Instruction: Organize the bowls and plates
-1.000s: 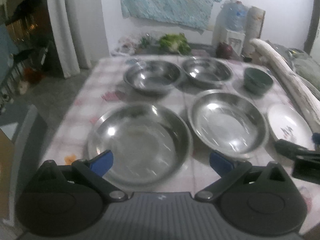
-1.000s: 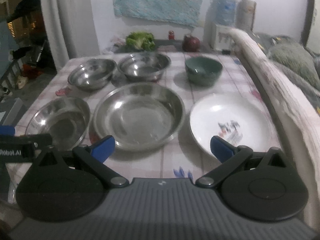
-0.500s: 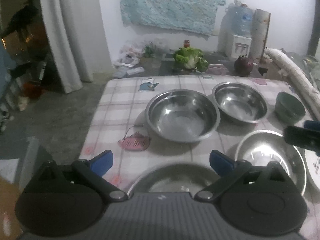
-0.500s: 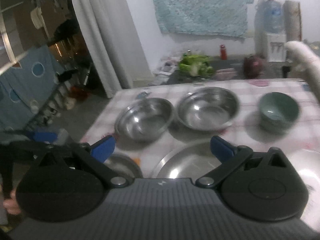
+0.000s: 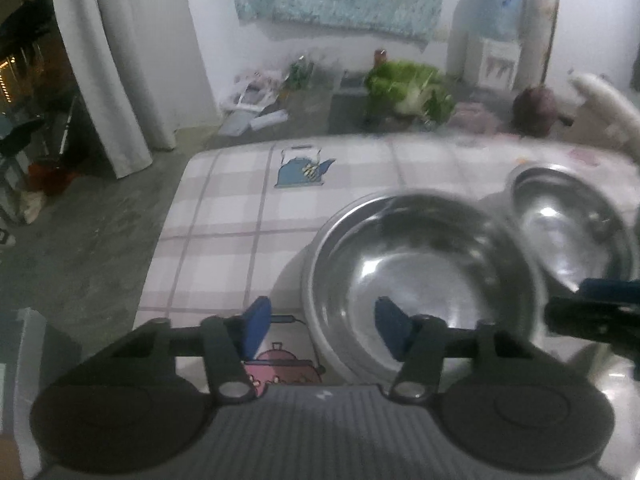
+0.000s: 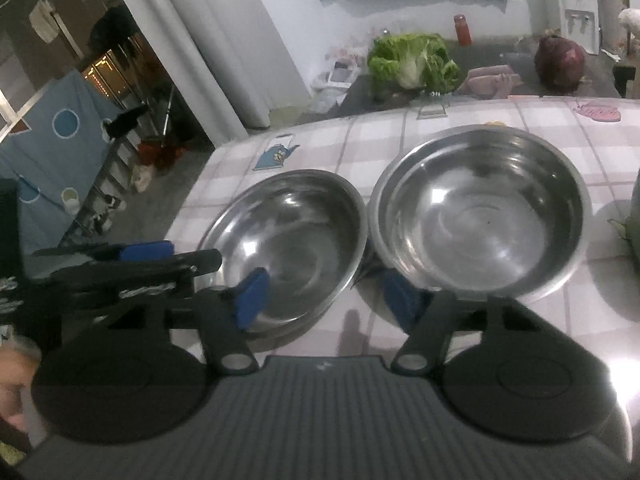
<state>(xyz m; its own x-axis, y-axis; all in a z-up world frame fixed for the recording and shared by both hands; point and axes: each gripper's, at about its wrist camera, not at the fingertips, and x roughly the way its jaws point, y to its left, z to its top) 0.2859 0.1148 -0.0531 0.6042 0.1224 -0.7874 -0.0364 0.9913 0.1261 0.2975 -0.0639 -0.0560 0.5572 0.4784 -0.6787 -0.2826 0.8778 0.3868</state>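
Observation:
Two steel bowls stand side by side on the checked tablecloth. The left steel bowl point(image 5: 424, 276) point(image 6: 288, 240) is just ahead of both grippers. The right steel bowl point(image 5: 572, 224) point(image 6: 480, 212) stands beside it. My left gripper point(image 5: 324, 330) is open, its jaws on either side of the left bowl's near-left rim. My right gripper point(image 6: 326, 294) is open, its jaws at the near edge between the two bowls. Each gripper shows in the other's view, the right one point(image 5: 592, 316) and the left one point(image 6: 148, 264).
The table's left edge point(image 5: 168, 232) drops to a grey floor. Lettuce point(image 6: 412, 60), a dark red round object point(image 6: 560, 58) and a red bottle point(image 6: 462, 30) lie beyond the table's far edge. A white curtain point(image 5: 116, 60) hangs at left. A green bowl's edge point(image 6: 635, 220) shows at far right.
Both grippers moved forward and down toward the two far steel bowls. Their jaws narrowed from wide open to partly open. The large plates dropped out of view.

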